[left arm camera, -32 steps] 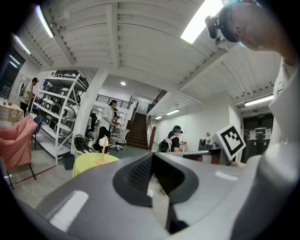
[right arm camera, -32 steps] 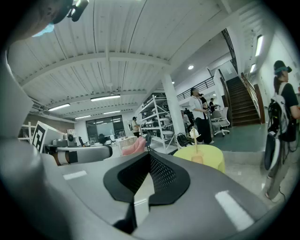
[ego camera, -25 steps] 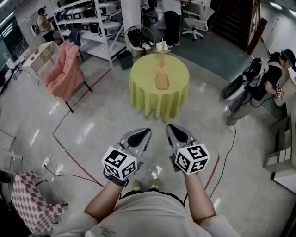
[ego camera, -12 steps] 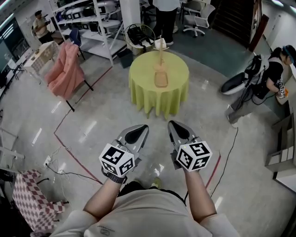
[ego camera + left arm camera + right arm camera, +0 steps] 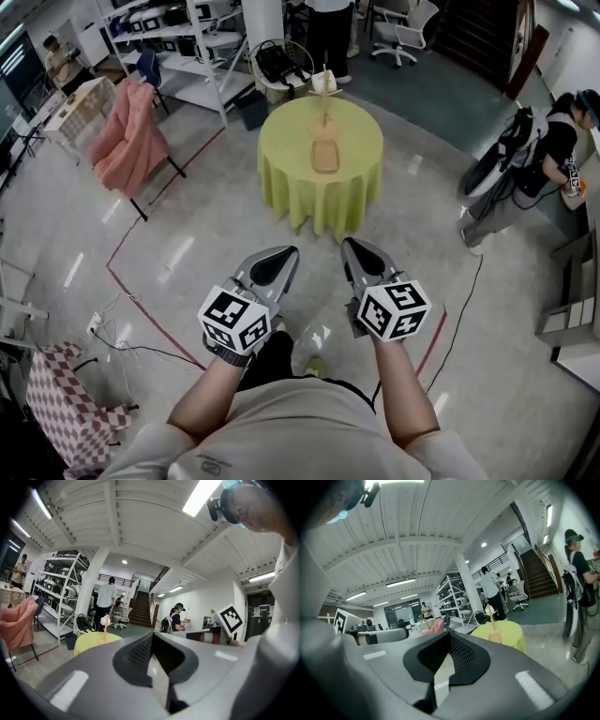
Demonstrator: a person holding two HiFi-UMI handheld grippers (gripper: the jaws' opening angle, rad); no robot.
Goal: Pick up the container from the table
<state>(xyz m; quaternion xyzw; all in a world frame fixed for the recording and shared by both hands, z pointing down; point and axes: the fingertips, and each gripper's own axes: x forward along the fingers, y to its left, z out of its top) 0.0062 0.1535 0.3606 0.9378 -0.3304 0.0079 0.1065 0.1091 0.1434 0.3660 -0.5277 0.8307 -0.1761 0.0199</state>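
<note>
Two grippers are held side by side over the floor [image 5: 187,244], each carrying one marker cube. The left gripper [image 5: 281,255] has its fingers [image 5: 140,651] pressed together with nothing between them. The right gripper [image 5: 352,247] is the same, its fingers [image 5: 461,653] closed on empty air.

Straight ahead of both sets of fingertips, and well apart from them, stands one round worktop [image 5: 281,159] under a yellow-green cloth. One tan container [image 5: 325,156] lies near its middle, beyond the gap between the two grippers. It looks like a shallow oval, though it is too small here to be sure. Past the container, at the far edge, one white object [image 5: 325,84] stands on a thin stem.

Off to the left of the fingers is one chair [image 5: 127,141] draped in pink. One person [image 5: 553,150] stands far to their right.
</note>
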